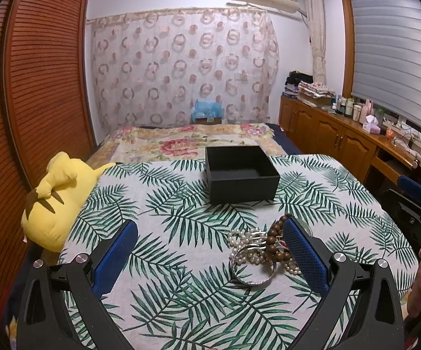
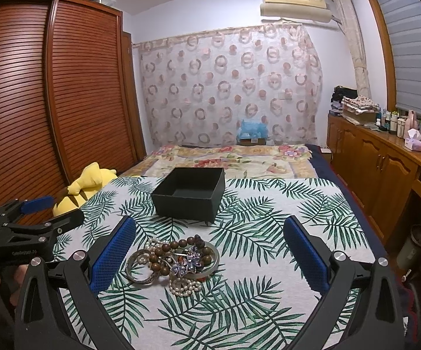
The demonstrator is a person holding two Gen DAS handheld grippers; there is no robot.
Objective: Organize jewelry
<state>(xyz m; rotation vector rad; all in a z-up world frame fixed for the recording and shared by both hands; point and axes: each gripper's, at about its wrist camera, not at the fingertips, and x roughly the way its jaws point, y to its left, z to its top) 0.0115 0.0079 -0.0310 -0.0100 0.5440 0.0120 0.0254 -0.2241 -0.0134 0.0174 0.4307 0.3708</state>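
Observation:
A pile of jewelry (image 2: 175,262) lies on the leaf-print cloth (image 2: 254,306): a brown wooden bead bracelet (image 2: 163,255), pearl strands (image 2: 182,287), silver bangles (image 2: 140,274) and a purple butterfly piece (image 2: 188,262). An open black box (image 2: 190,194) stands just behind it. My right gripper (image 2: 210,248) is open above the pile. My left gripper (image 1: 210,248) is open, with the pile (image 1: 257,250) by its right finger (image 1: 303,250). The box (image 1: 241,175) is ahead. Both grippers are empty.
A yellow plush toy (image 1: 53,201) lies at the cloth's left edge. A wooden louvred wardrobe (image 2: 50,102) stands left. A wooden cabinet (image 2: 385,163) with bottles and boxes runs along the right. A floral bedspread (image 2: 225,160) lies behind the box.

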